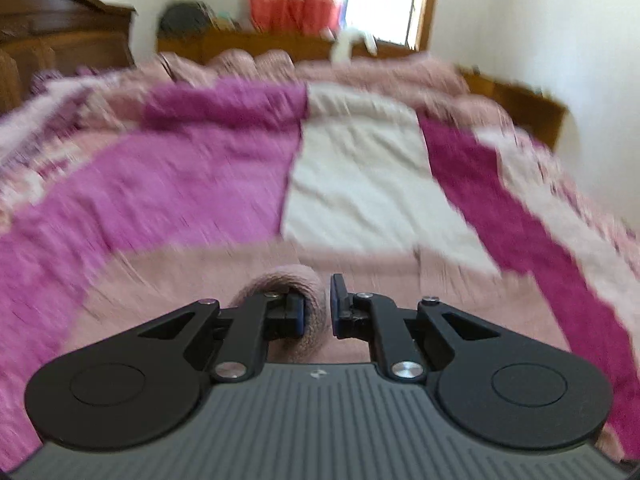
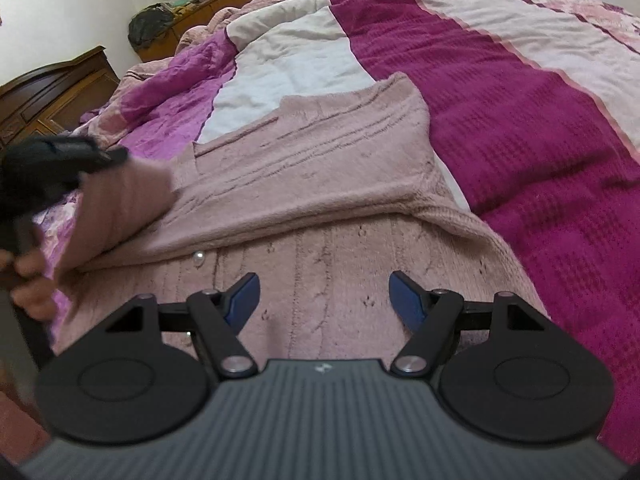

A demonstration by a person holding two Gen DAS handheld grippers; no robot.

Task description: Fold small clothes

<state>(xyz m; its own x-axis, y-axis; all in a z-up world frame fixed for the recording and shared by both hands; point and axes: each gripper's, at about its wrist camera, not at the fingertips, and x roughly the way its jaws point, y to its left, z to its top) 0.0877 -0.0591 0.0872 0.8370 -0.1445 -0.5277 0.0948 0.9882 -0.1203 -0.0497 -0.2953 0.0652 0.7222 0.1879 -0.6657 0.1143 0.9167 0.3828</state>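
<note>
A dusty pink knit cardigan (image 2: 312, 168) lies on the bed, its upper part folded over the lower part, a pearl button (image 2: 199, 258) at the fold. My left gripper (image 1: 318, 310) is shut on a bunched fold of the pink knit (image 1: 310, 332). In the right wrist view it appears at the left edge (image 2: 60, 160), lifting the cardigan's left sleeve (image 2: 120, 208) above the bed. My right gripper (image 2: 324, 300) is open and empty, just above the lower part of the cardigan.
The bed carries a magenta, purple and white patchwork blanket (image 2: 520, 140). A dark wooden headboard (image 1: 56, 20) stands at the left, a wooden shelf (image 1: 256, 44) and a curtained window (image 1: 380, 0) behind the bed. The left wrist view is motion-blurred.
</note>
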